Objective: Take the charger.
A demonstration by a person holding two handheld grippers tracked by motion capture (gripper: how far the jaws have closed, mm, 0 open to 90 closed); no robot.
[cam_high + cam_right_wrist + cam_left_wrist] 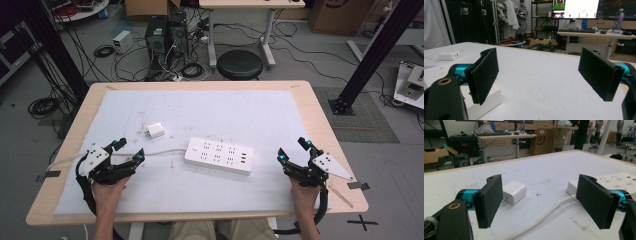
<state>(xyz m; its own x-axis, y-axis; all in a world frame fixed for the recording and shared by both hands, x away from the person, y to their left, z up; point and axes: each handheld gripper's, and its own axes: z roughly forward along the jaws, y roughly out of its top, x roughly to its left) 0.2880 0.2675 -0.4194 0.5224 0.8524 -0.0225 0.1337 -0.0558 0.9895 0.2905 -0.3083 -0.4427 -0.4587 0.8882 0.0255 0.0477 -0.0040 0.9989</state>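
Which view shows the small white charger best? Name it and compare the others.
The left gripper view: the charger lies close and large just beyond the left jaw, with a metal prong showing. The high view shows it small, lying apart from the power strip. The right gripper view shows it far off at the left edge.

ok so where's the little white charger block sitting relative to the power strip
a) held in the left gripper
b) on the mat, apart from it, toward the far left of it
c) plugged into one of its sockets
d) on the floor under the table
b: the charger block lies on the white mat, clear of the power strip, and the left gripper is open with nothing in it.
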